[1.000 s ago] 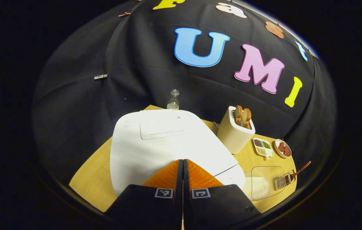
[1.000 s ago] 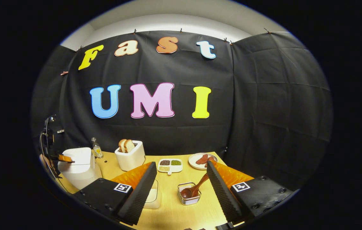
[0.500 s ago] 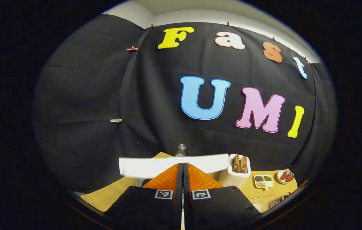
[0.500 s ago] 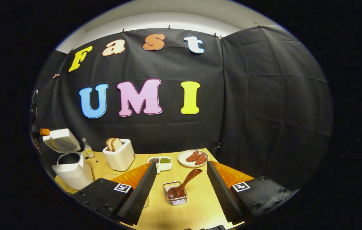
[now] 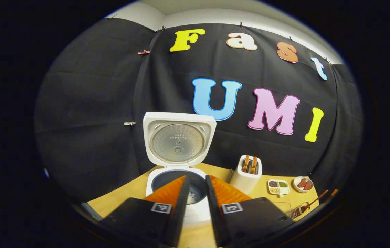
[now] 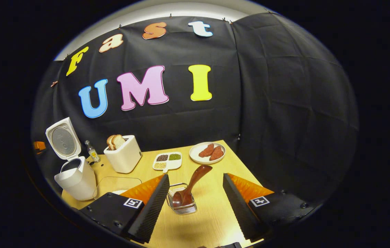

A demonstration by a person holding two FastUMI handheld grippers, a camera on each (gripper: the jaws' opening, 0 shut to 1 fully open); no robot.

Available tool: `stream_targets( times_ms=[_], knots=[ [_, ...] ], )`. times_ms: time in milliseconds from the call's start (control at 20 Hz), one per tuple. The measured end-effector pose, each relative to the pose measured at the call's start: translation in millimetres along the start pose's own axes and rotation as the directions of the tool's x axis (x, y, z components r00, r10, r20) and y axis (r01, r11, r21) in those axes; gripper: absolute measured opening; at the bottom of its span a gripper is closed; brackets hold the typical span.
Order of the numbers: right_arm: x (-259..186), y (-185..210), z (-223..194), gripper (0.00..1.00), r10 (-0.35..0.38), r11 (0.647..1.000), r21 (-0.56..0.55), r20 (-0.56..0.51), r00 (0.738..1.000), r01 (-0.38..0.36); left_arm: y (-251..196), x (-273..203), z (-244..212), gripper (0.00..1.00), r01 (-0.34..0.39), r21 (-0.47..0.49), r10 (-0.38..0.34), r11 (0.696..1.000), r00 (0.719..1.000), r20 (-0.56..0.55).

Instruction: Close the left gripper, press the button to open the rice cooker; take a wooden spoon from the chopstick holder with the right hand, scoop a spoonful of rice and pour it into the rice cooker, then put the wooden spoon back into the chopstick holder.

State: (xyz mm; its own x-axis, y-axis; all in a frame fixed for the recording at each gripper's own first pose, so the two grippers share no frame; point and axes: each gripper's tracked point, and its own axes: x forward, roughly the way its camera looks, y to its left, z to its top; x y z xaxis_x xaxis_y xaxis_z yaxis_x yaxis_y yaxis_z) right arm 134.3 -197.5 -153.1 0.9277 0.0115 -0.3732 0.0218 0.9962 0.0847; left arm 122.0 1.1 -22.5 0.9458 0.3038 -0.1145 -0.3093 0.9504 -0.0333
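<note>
Right gripper (image 6: 195, 203), jaws apart, hovers above the spoon (image 6: 191, 184), handle toward 1 o'clock; cooker (image 6: 72, 172) open, grasp next.

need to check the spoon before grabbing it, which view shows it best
The right gripper view: the spoon stands close and whole in its holder, between the open right claw fingers. The left gripper view shows it small at the far table edge.

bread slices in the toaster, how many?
2: both tan bread slices stand side by side in the top slot of the cream box-shaped toaster, behind the light wooden table's middle. Anything sunk deeper in the slot would be hidden.
</note>
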Motion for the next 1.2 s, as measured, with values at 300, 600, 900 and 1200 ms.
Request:
stream_targets(
  times_ms=[300,600,900,1200],
  knots=[
    [37.1,0.8,-43.7,0.98,0.079,0.996,0.044,-0.115,0.990,-0.075,-17.1,-25.8,-38.5,0.97,-0.031,0.047,0.035,0.998,0.996,-0.084],
    [91.6,5.8,-63.4,0.99,0.132,0.987,0.112,-0.170,0.977,-0.114,-31.7,-49.5,-68.9,0.97,-0.054,0.082,0.067,0.995,0.984,-0.167],
    [138.6,25.4,-68.8,0.93,0.171,0.972,0.198,-0.205,0.964,-0.130,-35.1,-69.6,-102.1,0.97,-0.072,0.114,0.096,0.991,0.968,-0.230],
    [141.3,25.4,-68.1,0.24,0.142,0.966,0.245,-0.229,0.963,-0.085,-19.4,-87.5,-128.3,0.97,-0.125,0.035,0.130,0.992,0.954,-0.269]
  ],
)
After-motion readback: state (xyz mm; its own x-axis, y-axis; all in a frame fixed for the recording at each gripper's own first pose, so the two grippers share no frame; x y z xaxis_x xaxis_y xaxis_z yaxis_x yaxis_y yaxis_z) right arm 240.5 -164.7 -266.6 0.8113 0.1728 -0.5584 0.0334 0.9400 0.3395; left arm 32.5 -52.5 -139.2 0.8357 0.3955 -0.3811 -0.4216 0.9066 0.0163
